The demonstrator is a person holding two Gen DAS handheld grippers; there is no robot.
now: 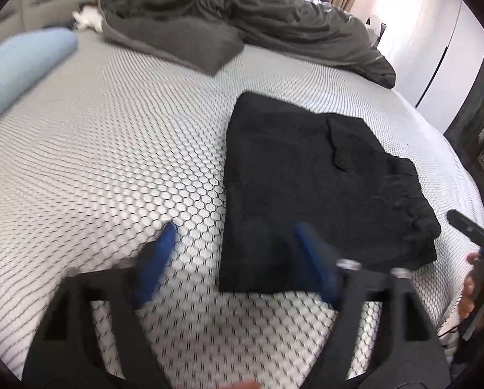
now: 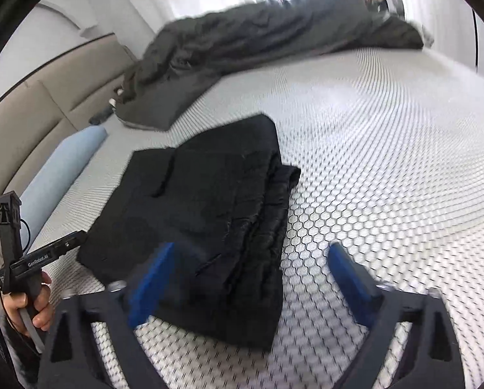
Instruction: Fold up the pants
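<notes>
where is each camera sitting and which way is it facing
Left wrist: on the left gripper, jaws open, aimed down across the bed at the folded pants; the right hand shows at the right edge.
Right wrist: on the right gripper, jaws open, aimed down at the pants; the left hand shows at lower left.
Shared: pants, bed, grey blanket, blue pillow.

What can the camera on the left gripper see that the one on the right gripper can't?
Only the left view shows the white wardrobe doors and a small white object beside the grey duvet. Only the right view shows the beige padded headboard at length. Both share the folded black pants on the honeycomb-patterned mattress, the pale blue bolster, the duvet, and an open gripper holding nothing.
</notes>
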